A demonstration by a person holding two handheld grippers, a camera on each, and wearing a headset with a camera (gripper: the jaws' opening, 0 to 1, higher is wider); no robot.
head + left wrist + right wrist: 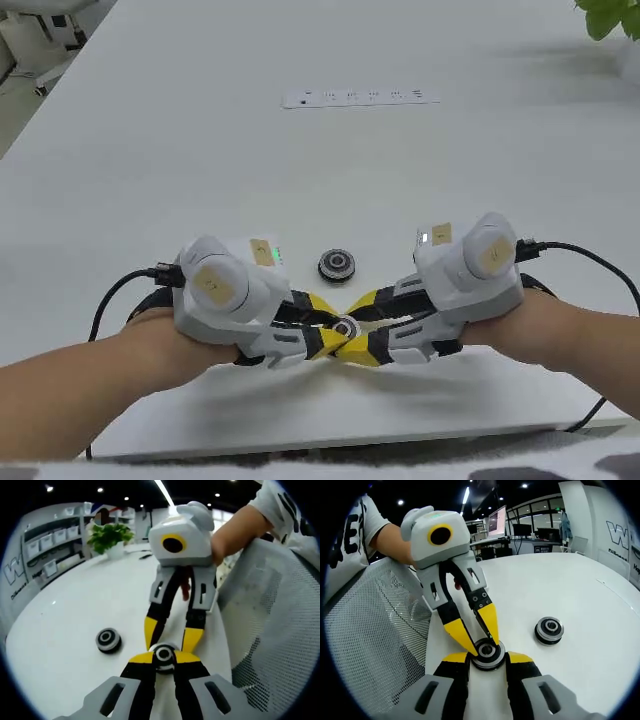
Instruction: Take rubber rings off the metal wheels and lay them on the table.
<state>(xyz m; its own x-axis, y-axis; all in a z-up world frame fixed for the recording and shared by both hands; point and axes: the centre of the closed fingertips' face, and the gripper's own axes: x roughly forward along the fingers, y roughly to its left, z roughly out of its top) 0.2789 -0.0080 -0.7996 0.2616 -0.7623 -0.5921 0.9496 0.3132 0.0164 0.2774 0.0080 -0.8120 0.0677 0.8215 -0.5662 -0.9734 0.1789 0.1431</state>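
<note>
Two grippers meet tip to tip over the near edge of the table [150,150]. On the left, the left gripper [327,327] is closed on the wheel [345,328], its yellow tips pressing opposite sides. The dark ring [488,667] is not yet off this wheel. On the right, the right gripper [362,327] clamps the same wheel from the other side. Which pair bears on rubber and which on metal cannot be told. The second wheel [337,264] lies just beyond, apart from both grippers. Two faults seem likely. The stretched ring may snap free and fly off the near edge. The smooth metal may slip under the pull, dropping the wheel past that edge.
</note>
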